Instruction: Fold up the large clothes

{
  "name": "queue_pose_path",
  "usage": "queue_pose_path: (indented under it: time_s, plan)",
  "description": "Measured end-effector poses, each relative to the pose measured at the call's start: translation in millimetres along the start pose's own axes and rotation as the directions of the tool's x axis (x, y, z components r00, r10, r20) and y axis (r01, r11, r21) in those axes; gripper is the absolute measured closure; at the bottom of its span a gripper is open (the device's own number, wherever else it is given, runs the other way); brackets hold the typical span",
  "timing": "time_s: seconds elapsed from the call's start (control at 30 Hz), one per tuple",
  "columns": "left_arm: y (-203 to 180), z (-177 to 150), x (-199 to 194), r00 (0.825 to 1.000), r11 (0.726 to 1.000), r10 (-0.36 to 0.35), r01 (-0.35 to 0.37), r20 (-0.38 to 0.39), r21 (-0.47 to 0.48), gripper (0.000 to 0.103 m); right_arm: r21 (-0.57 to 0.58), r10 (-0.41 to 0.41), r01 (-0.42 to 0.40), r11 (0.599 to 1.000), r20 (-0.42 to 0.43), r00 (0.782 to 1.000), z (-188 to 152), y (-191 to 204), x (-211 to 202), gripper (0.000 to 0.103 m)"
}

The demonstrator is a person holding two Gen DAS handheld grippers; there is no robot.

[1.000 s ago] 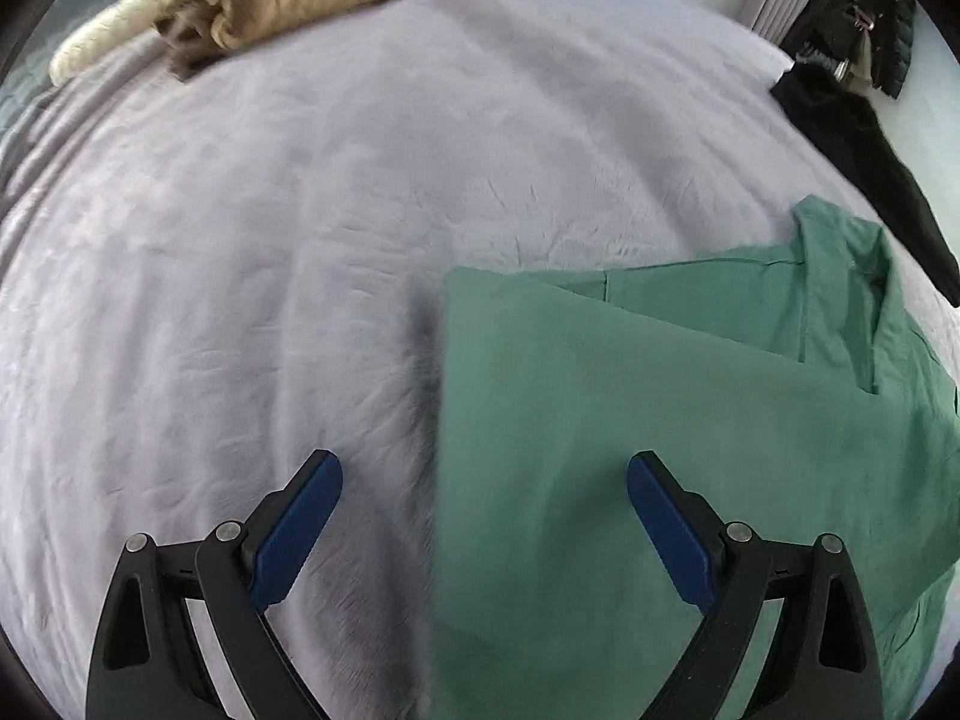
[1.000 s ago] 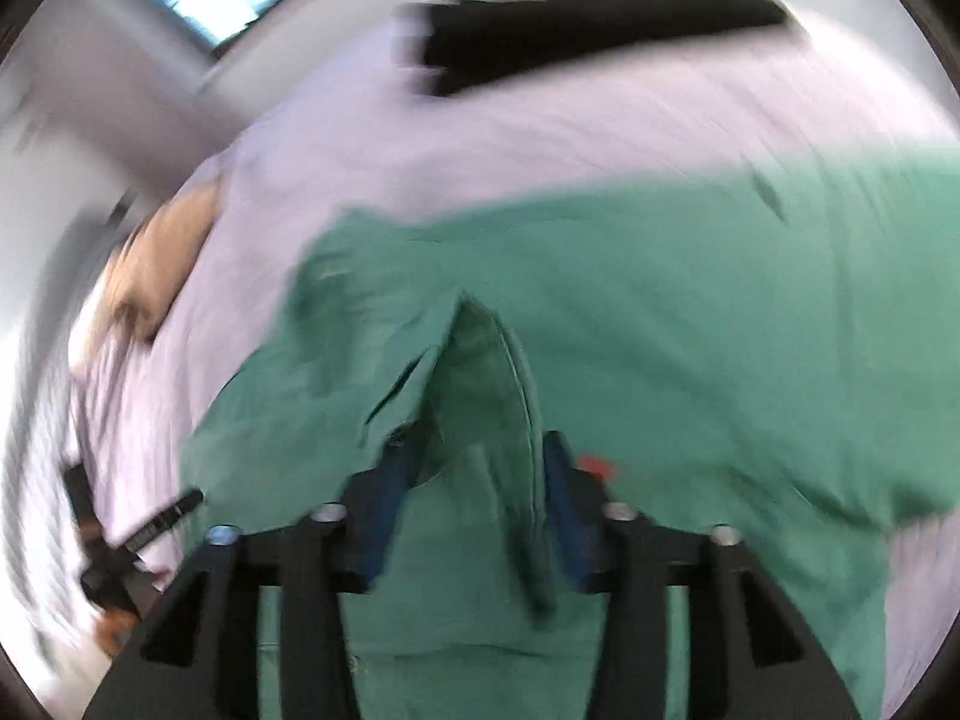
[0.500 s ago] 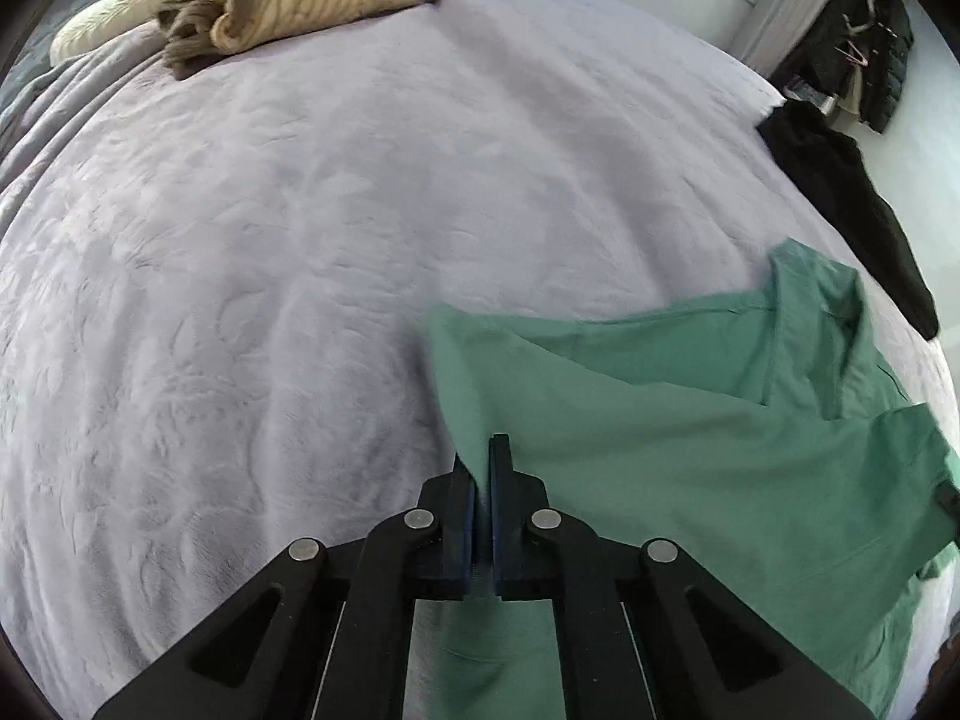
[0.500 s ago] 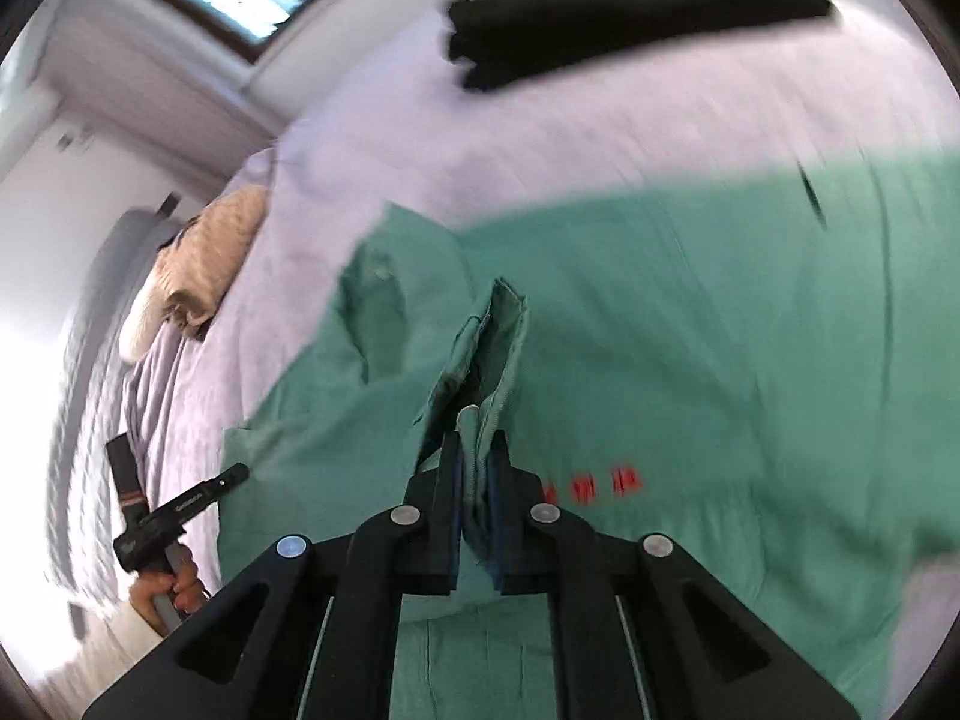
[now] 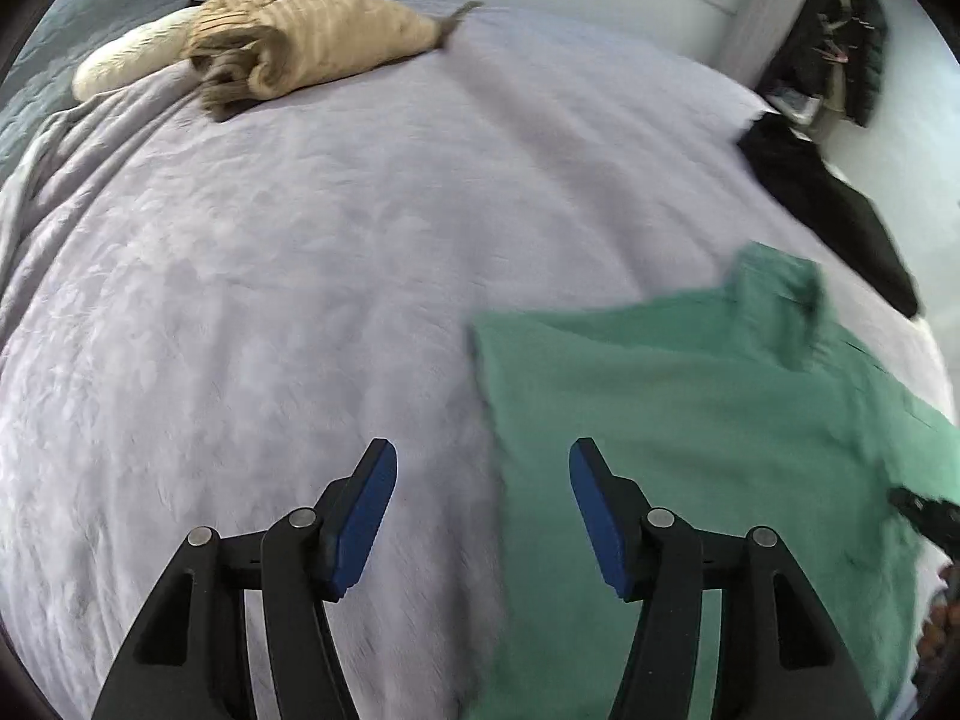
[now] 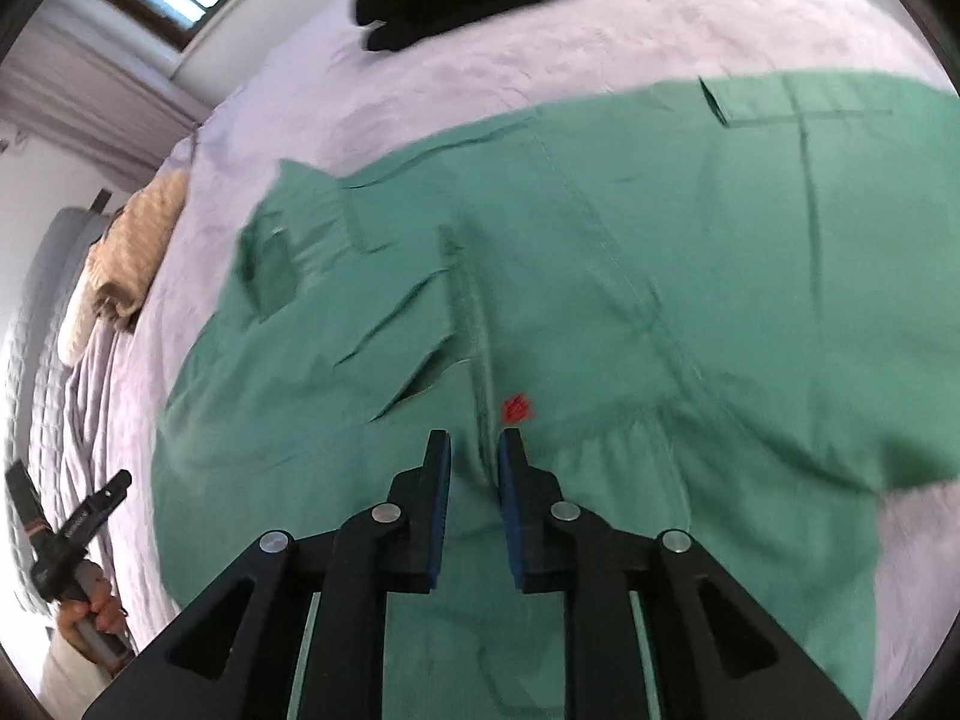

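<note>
Release step: both grippers' jaws opening, left gripper (image 5: 483, 504) empty, right gripper (image 6: 474, 468) straddling green shirt (image 6: 660, 300) ridge w/o pinching; lift clear before smoothing.

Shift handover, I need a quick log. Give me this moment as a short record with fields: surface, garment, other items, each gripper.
surface: bed with lavender cover
garment: green shirt, spread flat, small red mark
other items: tan striped bundle and black garment at the bed's far side
left gripper: fingers opening, nothing between them, over the shirt's edge
right gripper: fingers opening, a ridge of shirt fabric between them
</note>
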State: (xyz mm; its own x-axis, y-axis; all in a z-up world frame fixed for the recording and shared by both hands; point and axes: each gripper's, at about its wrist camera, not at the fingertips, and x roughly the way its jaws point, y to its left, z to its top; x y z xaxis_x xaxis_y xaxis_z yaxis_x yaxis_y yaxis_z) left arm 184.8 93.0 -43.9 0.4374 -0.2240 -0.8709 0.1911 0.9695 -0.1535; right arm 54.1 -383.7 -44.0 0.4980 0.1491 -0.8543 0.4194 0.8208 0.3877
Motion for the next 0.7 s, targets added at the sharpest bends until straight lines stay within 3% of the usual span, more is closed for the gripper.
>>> queue_pose_path:
  time_s: [0.07, 0.17, 0.27, 0.3, 0.4, 0.47, 0.6, 0.63, 0.67, 0.7]
  plan:
    - [-9.9, -12.7, -5.4, 1.000, 0.998, -0.018, 0.019, -0.015, 0.055, 0.042, -0.034, 0.028, -0.027, 0.999, 0.013, 1.000, -6.4, 14.2, -9.3, 0.083]
    - [-24.7, -38.5, 9.0, 0.997, 0.990, 0.057, -0.051, -0.046, 0.134, 0.037, -0.070, 0.046, -0.046, 0.996, -0.007, 0.999, -11.2, 38.9, 2.6, 0.083]
    - [-10.6, -65.6, 40.4, 0.985, 0.985, 0.114, -0.095, -0.132, 0.143, 0.037, -0.099, -0.078, 0.073, 0.992, -0.042, 0.996, -14.8, 38.7, 27.3, 0.083]
    - [-4.6, -71.0, 43.8, 0.984, 0.983, 0.125, -0.105, -0.129, 0.149, 0.037, -0.105, -0.179, 0.173, 0.979, -0.053, 0.982, -16.5, 28.0, 37.2, 0.080]
    - [22.8, -74.3, 37.3, 0.974, 0.972, 0.205, -0.192, -0.095, 0.132, 0.037, 0.023, -0.124, 0.125, 0.992, -0.044, 0.991, -19.2, 1.9, 29.8, 0.078]
    - [50.9, -73.3, 31.9, 0.963, 0.969, 0.242, -0.234, -0.115, 0.080, 0.037, 0.034, -0.195, 0.195, 0.980, -0.009, 0.981, -22.3, 3.3, 14.9, 0.073]
    - [83.6, -73.6, 13.0, 0.957, 0.965, 0.258, -0.261, -0.134, 0.000, 0.037, 0.036, 0.048, -0.047, 0.998, -0.023, 0.999, -41.2, 36.7, -1.2, 0.068]
    - [86.0, -74.3, 9.2, 0.958, 0.966, 0.257, -0.260, -0.130, -0.002, 0.037, 0.026, 0.147, -0.145, 0.989, -0.061, 0.987, -52.9, 59.8, 3.9, 0.063]
    - [87.5, -75.0, 5.0, 0.959, 0.967, 0.250, -0.253, -0.129, -0.009, 0.037, 0.028, 0.205, -0.203, 0.979, -0.088, 0.975, -61.8, 74.1, 9.6, 0.051]
    - [88.4, -76.7, 1.9, 0.962, 0.970, 0.237, -0.242, -0.133, -0.021, 0.037, 0.044, 0.303, -0.300, 0.953, -0.142, 0.942, -77.5, 100.4, 24.0, 0.045]
